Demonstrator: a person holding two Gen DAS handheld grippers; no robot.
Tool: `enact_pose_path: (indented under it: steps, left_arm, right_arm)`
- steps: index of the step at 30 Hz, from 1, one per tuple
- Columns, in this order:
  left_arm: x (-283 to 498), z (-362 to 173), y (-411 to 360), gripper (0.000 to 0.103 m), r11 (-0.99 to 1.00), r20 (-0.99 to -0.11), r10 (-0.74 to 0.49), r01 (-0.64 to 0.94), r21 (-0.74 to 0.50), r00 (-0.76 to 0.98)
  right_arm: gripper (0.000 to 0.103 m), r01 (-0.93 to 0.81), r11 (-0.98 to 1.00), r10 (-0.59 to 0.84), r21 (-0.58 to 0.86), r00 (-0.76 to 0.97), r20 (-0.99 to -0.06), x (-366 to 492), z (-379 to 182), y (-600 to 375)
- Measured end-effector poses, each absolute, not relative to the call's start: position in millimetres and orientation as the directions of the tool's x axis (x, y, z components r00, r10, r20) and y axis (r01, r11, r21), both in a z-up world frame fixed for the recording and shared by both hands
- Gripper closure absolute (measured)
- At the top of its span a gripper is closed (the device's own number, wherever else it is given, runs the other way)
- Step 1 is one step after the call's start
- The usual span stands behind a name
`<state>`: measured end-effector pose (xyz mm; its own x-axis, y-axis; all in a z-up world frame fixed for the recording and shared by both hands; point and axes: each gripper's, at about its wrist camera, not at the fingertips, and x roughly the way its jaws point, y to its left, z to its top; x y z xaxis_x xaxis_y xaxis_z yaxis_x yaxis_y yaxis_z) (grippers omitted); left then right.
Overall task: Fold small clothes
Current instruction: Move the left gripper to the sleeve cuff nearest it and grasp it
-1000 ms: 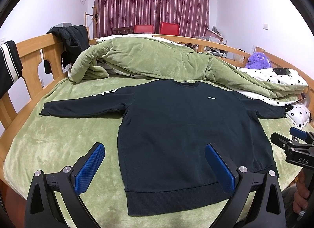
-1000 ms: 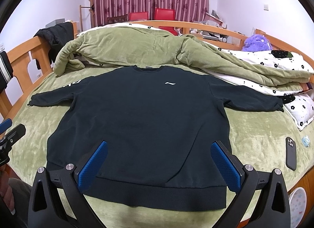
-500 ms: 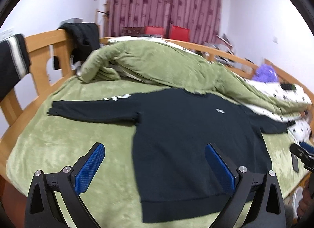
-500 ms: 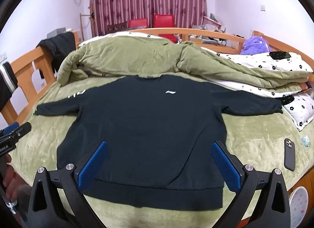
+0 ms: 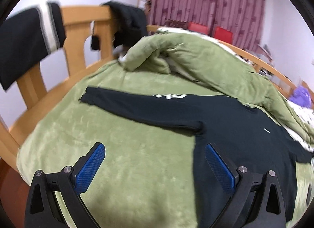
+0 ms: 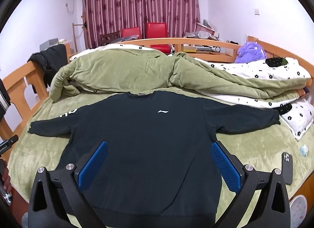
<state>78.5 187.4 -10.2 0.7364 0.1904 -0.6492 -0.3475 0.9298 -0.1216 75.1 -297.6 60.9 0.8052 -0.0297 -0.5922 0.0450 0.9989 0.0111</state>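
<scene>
The left claw [image 5: 153,161] has swung to the left since the earlier picture, so now the long left sleeve lies ahead of it instead of the body of the sweatshirt [image 6: 145,139]. The right claw [image 6: 159,159] has moved in a little closer.

There is one dark sweatshirt, two claws, one phone [image 6: 287,168] and two red chairs [image 6: 145,32].

The sweatshirt lies flat on the green bed [image 6: 39,149] with both sleeves spread out. It is right in front of the right claw, with its body between the two blue pads. For the left claw, it lies ahead and to the right.

Both claws have their pads wide apart and hold nothing.

A bunched-up green quilt [image 6: 121,73] lies past the sweatshirt. The phone lies on the bed to the right of the right claw.
</scene>
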Motion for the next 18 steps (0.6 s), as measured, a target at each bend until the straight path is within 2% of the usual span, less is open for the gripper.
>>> enact_pose_path:
  steps: [10,18]
  left_arm:
    - [134,-67,258,0.004,0.87,-0.708,0.251,-0.475,-0.134,0.66]
    - [189,-103,284,0.005,0.876,-0.725,0.28,-0.477,-0.075,0.629]
  right_arm:
    - [0.0,0.004,1.0,-0.014,-0.018,0.769,-0.639,142,20,-266]
    - [0.0,-0.013,0.999,-0.021,-0.049,0.772,-0.636,172,-11,-242]
